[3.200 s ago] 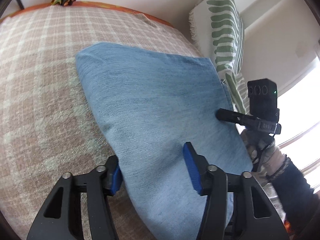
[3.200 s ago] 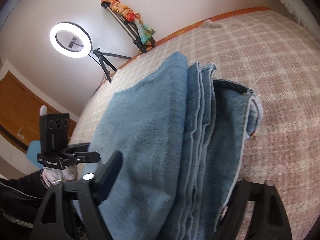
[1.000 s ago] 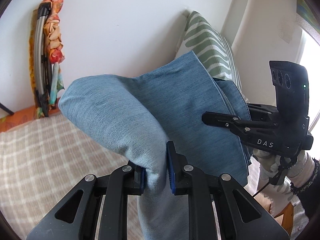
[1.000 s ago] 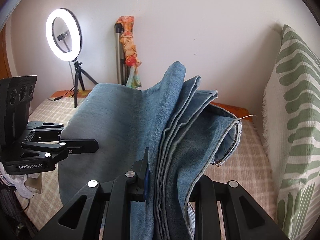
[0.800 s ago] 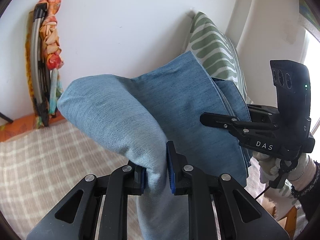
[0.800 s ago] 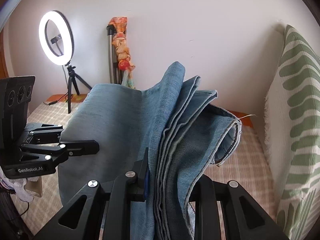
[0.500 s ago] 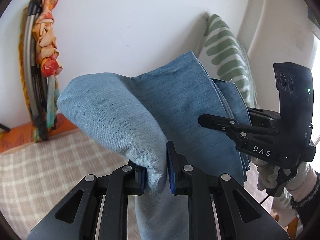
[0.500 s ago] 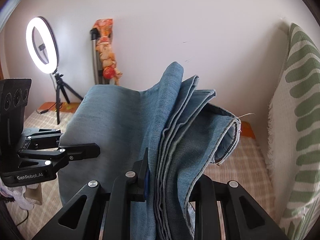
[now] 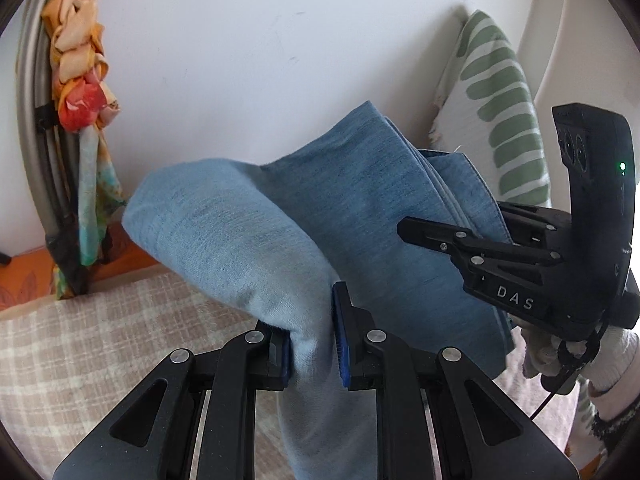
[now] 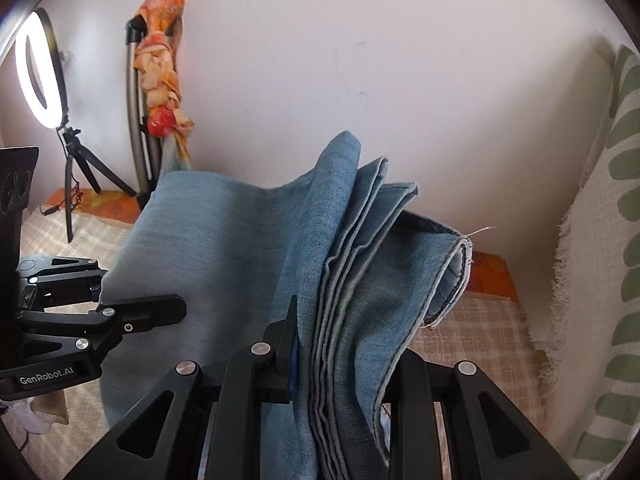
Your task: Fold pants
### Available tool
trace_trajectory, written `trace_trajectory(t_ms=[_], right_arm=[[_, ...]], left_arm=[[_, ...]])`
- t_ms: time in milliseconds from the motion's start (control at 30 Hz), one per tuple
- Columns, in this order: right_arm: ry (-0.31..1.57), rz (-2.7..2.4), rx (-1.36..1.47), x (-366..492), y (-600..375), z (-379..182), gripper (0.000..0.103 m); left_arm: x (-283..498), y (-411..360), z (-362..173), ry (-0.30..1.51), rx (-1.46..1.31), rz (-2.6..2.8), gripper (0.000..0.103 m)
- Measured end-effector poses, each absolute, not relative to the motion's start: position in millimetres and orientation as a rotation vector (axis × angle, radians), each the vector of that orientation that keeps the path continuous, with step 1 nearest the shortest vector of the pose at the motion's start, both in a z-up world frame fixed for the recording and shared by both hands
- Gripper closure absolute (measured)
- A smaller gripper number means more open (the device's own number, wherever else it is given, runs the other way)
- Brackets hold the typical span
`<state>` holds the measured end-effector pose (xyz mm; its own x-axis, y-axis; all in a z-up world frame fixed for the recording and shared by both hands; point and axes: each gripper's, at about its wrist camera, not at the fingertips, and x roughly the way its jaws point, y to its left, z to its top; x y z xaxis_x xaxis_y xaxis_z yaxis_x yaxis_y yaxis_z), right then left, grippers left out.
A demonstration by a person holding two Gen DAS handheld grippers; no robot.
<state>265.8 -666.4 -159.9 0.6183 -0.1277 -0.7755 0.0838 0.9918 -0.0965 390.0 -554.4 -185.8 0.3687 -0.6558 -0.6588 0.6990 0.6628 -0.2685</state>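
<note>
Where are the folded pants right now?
Folded pants are held above the checked bedspread, clamped by left gripper and right gripper.

1. The folded denim pants (image 9: 352,216), which lie flat on the checked bedspread (image 9: 100,344) 3.2 s ago, now hang in the air in front of the white wall (image 9: 240,60).
2. The left gripper (image 9: 312,336), open around the near edge back then, now pinches the rounded fold.
3. The right gripper (image 10: 340,364), spread wide over the stacked hems 3.2 s ago, now clamps the layered edge.
4. Over the last second both wrist views swing: the ring light (image 10: 40,76) and the scarf-wrapped stand (image 10: 160,92) slide toward the left edge, and the green-striped pillow (image 10: 600,280) slides toward the right.
</note>
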Motion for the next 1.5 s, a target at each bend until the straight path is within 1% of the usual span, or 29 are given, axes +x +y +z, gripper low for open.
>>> trace_trajectory(t_ms=[267,333,400,433,500,567,600,667,700,733,767,800,833,867,933,1033,1367,1500], right_arm=[[0.946,-0.153,-0.071,285.4,-679.1,-189.0,0.082],[0.959,-0.162,-0.073,288.2,-683.2,-195.3,0.081],[0.972,-0.181,-0.065,291.9,-688.7,-200.3,0.078],[0.979,-0.196,-0.059,293.6,-691.0,-202.8,0.073],[0.992,-0.222,-0.056,296.3,-693.2,-206.3,0.068],[1.001,-0.258,-0.065,297.8,-693.6,-208.7,0.057],[1.007,-0.27,-0.066,298.8,-694.1,-209.6,0.053],[1.017,-0.302,-0.065,300.7,-693.1,-209.3,0.042],[1.017,-0.321,-0.07,296.6,-695.0,-207.8,0.038],[1.013,-0.347,-0.086,296.1,-694.0,-206.2,0.033],[1.009,-0.36,-0.095,294.5,-693.4,-204.8,0.033],[1.008,-0.374,-0.102,294.0,-692.7,-203.1,0.033],[1.008,-0.388,-0.107,293.1,-692.1,-201.1,0.031],[1.003,-0.396,-0.112,292.5,-690.7,-198.3,0.024],[0.979,-0.398,-0.122,288.9,-685.1,-190.6,0.019],[0.952,-0.391,-0.116,278.3,-677.0,-177.9,0.019],[0.88,-0.364,-0.082,248.6,-649.5,-136.1,0.016],[0.841,-0.36,-0.077,231.4,-635.8,-117.3,0.011]], left_arm=[[406.0,-567.0,-204.9,0.874,0.103,-0.809,0.087],[409.7,-568.4,-209.9,0.896,0.12,-0.782,0.082],[413.9,-572.3,-213.2,0.918,0.124,-0.756,0.076],[415.4,-571.7,-214.8,0.93,0.122,-0.743,0.075],[415.2,-572.5,-215.4,0.935,0.129,-0.734,0.073],[412.6,-573.9,-214.6,0.925,0.161,-0.714,0.067],[411.4,-573.2,-214.7,0.922,0.176,-0.703,0.064],[409.8,-573.4,-213.6,0.921,0.181,-0.699,0.063],[409.6,-570.5,-213.8,0.922,0.179,-0.696,0.063],[409.5,-568.2,-213.0,0.922,0.176,-0.692,0.06],[409.2,-562.5,-212.9,0.922,0.174,-0.69,0.057],[407.1,-555.3,-210.9,0.916,0.173,-0.69,0.051],[405.5,-554.2,-208.7,0.905,0.176,-0.686,0.046],[402.7,-552.7,-203.9,0.881,0.183,-0.677,0.045],[399.9,-549.0,-197.5,0.859,0.186,-0.674,0.039],[393.9,-542.5,-185.1,0.832,0.187,-0.677,0.035],[365.8,-514.5,-148.5,0.775,0.169,-0.691,0.032],[349.6,-505.1,-133.1,0.746,0.166,-0.701,0.03]])
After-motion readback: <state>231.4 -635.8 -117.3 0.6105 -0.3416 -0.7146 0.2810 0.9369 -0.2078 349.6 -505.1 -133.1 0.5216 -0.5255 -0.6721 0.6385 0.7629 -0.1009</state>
